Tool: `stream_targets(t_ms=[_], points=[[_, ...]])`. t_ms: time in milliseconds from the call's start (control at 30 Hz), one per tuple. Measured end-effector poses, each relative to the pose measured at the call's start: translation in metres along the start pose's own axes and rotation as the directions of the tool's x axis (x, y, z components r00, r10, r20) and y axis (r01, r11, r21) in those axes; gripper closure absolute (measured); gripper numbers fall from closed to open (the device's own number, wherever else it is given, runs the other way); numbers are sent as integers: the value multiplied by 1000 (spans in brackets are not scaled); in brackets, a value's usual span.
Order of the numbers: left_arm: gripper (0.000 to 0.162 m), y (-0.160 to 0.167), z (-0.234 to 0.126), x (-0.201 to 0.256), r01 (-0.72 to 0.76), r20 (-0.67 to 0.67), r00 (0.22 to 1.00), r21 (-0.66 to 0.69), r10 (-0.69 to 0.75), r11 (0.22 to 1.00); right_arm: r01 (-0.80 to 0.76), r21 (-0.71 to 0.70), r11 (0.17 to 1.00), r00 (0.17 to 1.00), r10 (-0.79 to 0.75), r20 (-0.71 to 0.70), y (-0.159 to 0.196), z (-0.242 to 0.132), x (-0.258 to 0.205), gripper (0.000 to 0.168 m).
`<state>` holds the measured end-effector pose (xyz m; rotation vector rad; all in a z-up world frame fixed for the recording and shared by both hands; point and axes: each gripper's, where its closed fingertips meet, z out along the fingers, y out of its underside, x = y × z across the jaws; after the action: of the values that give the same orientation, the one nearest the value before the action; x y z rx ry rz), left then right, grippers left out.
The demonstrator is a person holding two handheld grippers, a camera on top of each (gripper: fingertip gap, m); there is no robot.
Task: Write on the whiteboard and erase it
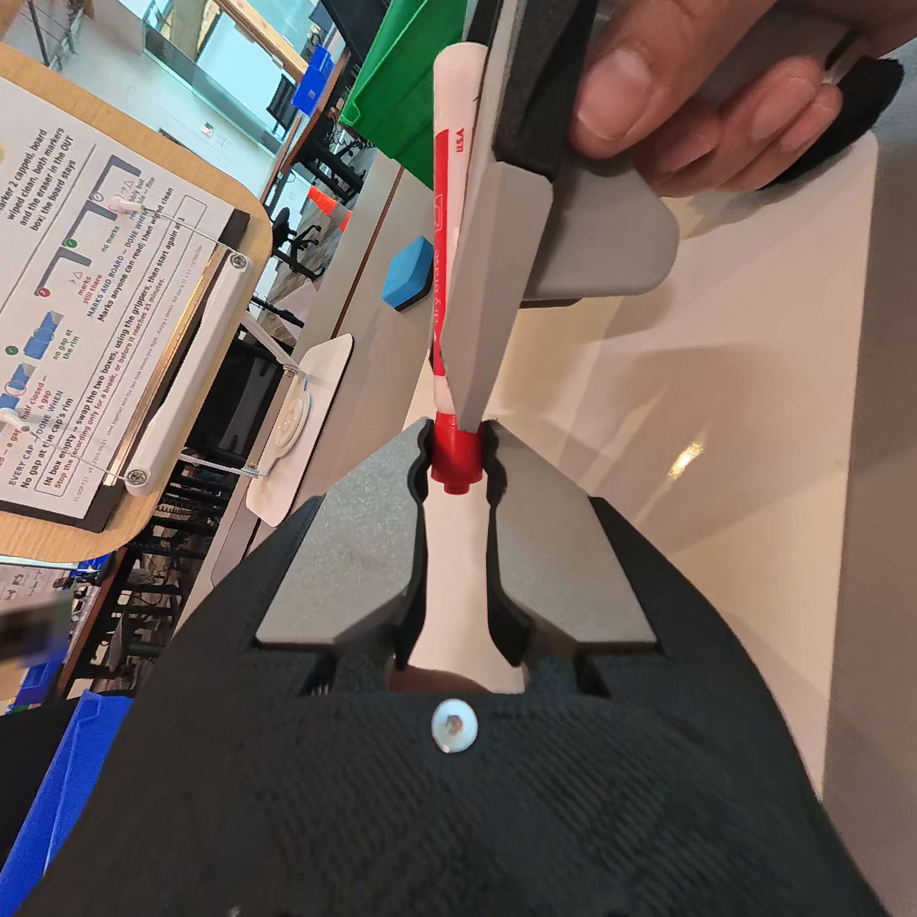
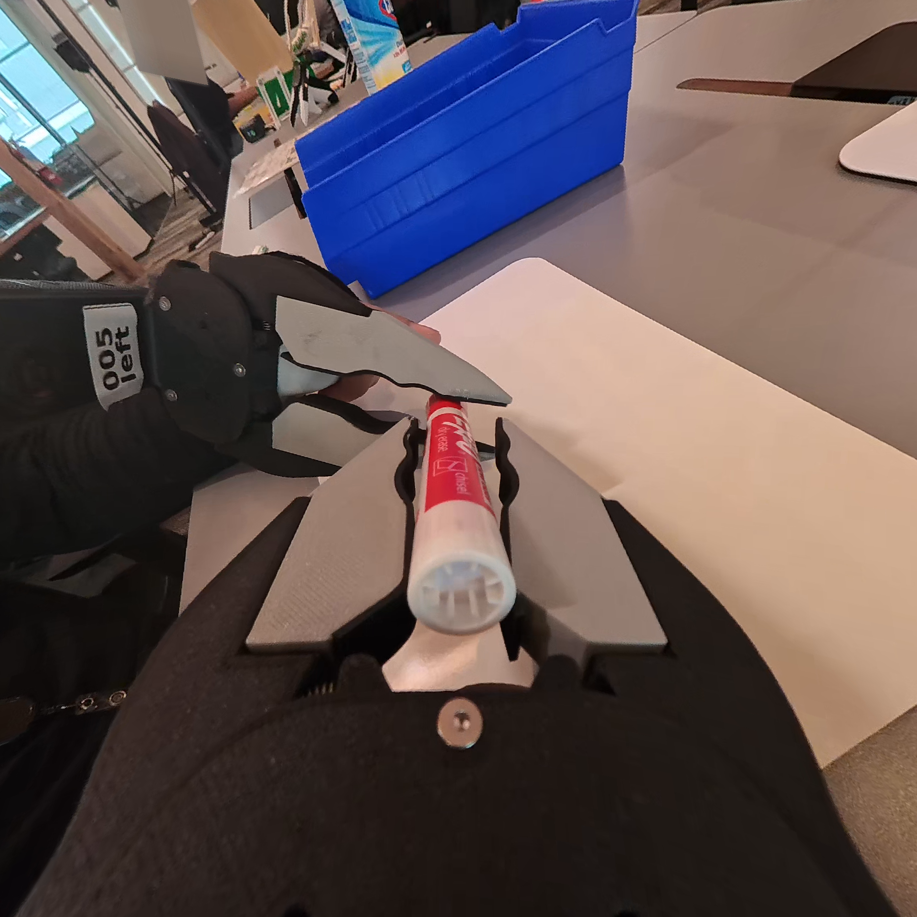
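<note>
A white marker with a red label (image 2: 454, 486) is held by its barrel in my right gripper (image 2: 454, 426), which is shut on it, with the open back end toward the camera. My left gripper (image 1: 456, 431) is shut on the marker's red cap (image 1: 455, 454), which sits at the tip end of the barrel (image 1: 446, 208). Both grippers hold it above the white whiteboard (image 2: 645, 436), which shows no marks. In the left wrist view a right gripper finger (image 1: 496, 297) comes down from the top, held by a hand (image 1: 694, 99). A blue eraser (image 1: 408, 274) lies beyond the board (image 1: 694, 397).
A blue bin (image 2: 471, 149) stands on the grey table behind the board. A green bin (image 1: 397, 89) is at the far end in the left wrist view. An instruction sheet on a stand (image 1: 99, 322) is to the left. The tips of both grippers are at nearly the same place. The blue eraser (image 1: 408, 274) is about equally far from each gripper, around 25 cm.
</note>
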<state>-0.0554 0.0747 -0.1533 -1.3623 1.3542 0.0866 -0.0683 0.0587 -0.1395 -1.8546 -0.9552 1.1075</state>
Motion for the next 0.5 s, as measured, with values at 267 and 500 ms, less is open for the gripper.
stream_targets(t_ms=[267,500], points=[[145,-2,0,1,1,1,1000,6,-2,1000,19,-29,999,1000,-19,-20,4,3,1,138],[145,-5,-1,0,4,10,1000,25,-4,1000,-7,-11,1000,1000,7,-1,1,2,0,138]])
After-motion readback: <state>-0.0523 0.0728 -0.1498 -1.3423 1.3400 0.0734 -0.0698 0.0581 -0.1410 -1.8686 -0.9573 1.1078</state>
